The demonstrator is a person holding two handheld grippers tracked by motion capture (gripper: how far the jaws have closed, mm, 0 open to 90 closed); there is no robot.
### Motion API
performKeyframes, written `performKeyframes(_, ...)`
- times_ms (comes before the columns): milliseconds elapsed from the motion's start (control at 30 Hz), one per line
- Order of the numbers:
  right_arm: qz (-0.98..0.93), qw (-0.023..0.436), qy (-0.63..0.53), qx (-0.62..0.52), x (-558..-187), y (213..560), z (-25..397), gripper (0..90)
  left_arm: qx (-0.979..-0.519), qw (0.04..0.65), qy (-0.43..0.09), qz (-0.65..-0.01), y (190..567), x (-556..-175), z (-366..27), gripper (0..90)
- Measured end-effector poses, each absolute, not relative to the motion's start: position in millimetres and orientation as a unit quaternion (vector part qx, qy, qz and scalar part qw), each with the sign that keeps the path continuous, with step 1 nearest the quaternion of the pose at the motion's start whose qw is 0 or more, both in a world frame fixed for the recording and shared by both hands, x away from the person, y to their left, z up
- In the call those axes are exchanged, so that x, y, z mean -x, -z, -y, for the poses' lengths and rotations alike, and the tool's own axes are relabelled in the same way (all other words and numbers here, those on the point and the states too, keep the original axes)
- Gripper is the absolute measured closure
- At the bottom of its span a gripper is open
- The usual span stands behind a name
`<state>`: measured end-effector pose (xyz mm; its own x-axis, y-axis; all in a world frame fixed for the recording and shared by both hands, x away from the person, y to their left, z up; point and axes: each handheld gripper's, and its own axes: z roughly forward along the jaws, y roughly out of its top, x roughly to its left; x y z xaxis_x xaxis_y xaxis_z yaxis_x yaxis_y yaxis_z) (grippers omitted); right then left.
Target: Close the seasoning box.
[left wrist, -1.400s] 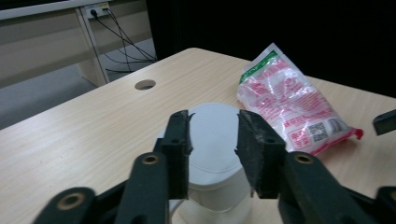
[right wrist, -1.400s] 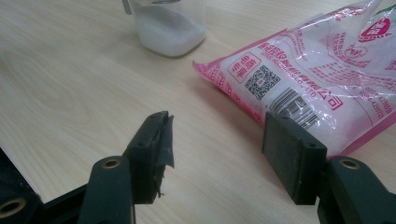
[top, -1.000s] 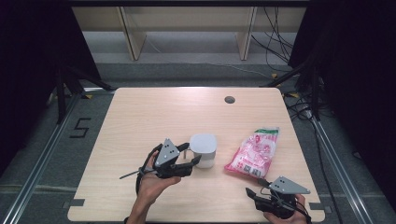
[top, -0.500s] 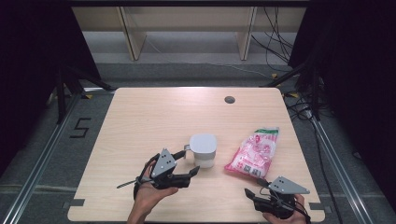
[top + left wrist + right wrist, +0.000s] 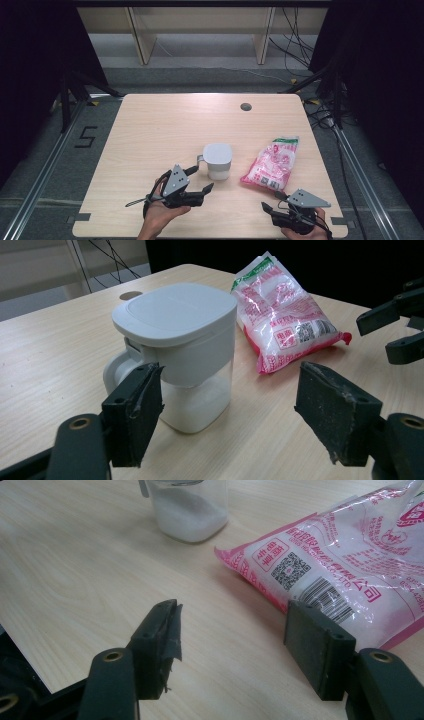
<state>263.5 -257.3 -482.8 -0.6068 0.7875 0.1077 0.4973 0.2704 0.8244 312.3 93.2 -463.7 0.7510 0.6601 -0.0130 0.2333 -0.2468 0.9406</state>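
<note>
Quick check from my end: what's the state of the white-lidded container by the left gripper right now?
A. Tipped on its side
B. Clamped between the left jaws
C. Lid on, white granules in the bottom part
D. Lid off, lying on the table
C. The container stands upright with its white lid seated, white granules fill its clear lower part, and the left gripper has its jaws open in front of it, not touching it.
</note>
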Motion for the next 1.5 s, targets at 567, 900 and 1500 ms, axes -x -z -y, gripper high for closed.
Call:
performKeyframes(567, -0.788, 0.167, -0.44, -0.397, -266, 484, 256, 39.8, -0.771, 0.529, -0.198, -0.294, 484, -300, -91, 25.4)
performKeyframes(900, -0.789, 0.173, -0.434, -0.4, -266, 484, 256, 39.8, -0.769, 0.534, -0.189, -0.297, 494, -289, -88, 25.3)
performKeyframes(1500, -0.794, 0.133, -0.436, -0.404, -256, 488, 254, 29.3, -0.773, 0.521, -0.198, -0.304, 505, -271, -99, 22.7)
